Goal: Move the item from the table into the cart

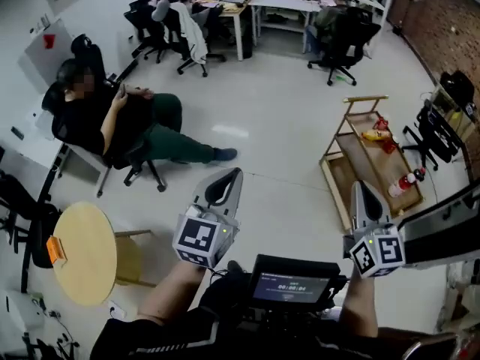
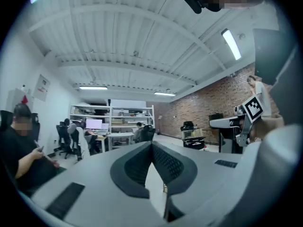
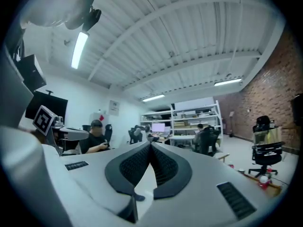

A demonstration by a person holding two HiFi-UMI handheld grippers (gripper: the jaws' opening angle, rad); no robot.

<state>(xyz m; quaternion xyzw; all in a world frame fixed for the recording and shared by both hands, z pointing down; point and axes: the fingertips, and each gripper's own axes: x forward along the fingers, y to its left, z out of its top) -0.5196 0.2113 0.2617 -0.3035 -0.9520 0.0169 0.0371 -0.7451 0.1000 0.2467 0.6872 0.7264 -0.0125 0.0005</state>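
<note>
In the head view a small orange item (image 1: 54, 250) lies on the left edge of a round wooden table (image 1: 86, 265) at the lower left. A low wooden cart (image 1: 373, 163) stands on the floor at the right, holding a yellow thing (image 1: 375, 135), a red thing (image 1: 388, 146) and a bottle (image 1: 406, 183). My left gripper (image 1: 226, 180) is held level over the floor between them, its jaws closed together with nothing in them. My right gripper (image 1: 359, 192) is beside the cart's near end, also shut and empty. Each gripper view shows pads meeting: left gripper (image 2: 152, 146), right gripper (image 3: 151, 148).
A person in black (image 1: 112, 122) sits on a wheeled chair at the left, legs stretched across the floor. Desks, shelves and seated people fill the back (image 1: 247, 6). A black office chair (image 1: 442, 126) and a grey stand (image 1: 442, 235) are at the right.
</note>
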